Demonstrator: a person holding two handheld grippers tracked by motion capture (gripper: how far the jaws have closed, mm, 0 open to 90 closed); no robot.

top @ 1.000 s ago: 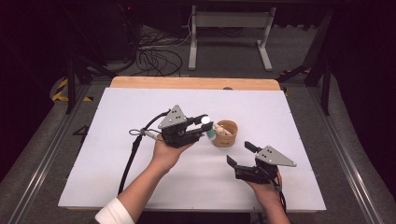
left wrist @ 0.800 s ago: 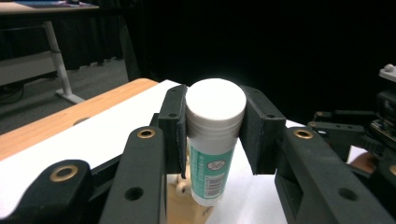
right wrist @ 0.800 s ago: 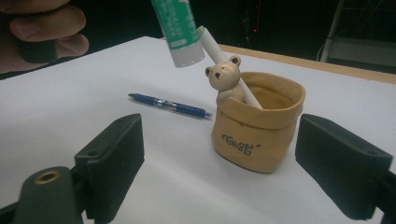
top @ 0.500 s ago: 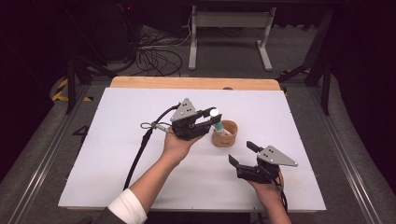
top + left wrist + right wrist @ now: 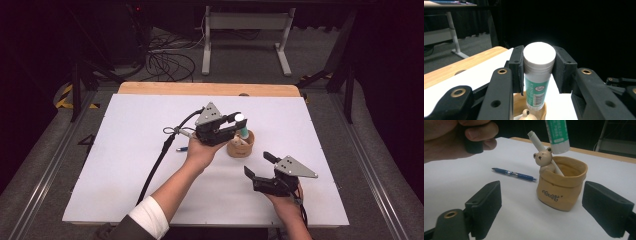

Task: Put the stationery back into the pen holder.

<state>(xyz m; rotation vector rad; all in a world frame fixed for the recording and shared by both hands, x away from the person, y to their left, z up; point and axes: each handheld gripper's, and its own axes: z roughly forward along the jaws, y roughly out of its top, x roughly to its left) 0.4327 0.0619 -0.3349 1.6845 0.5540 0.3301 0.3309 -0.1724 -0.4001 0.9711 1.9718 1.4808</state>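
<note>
My left gripper (image 5: 237, 123) is shut on a glue stick (image 5: 537, 82) with a green label and a white cap, held upright. Its lower end hangs just over the mouth of a tan pen cup (image 5: 561, 191) with a small bear figure (image 5: 543, 158) on its rim. A white pen (image 5: 541, 145) leans inside the cup (image 5: 240, 146). From the right gripper view the glue stick (image 5: 556, 135) comes down from above the cup. My right gripper (image 5: 258, 165) rests near the front right of the cup, open, with nothing between its pads (image 5: 486, 205).
A blue pen (image 5: 514, 174) lies on the white mat (image 5: 125, 165) left of the cup, under the left hand (image 5: 200, 152). The left gripper's black cable (image 5: 160, 155) trails across the mat. A wooden table edge (image 5: 200, 88) runs along the far side.
The left gripper has carried the glue stick to the right and a little farther away, so it now stands over the cup. The right gripper has stayed put.
</note>
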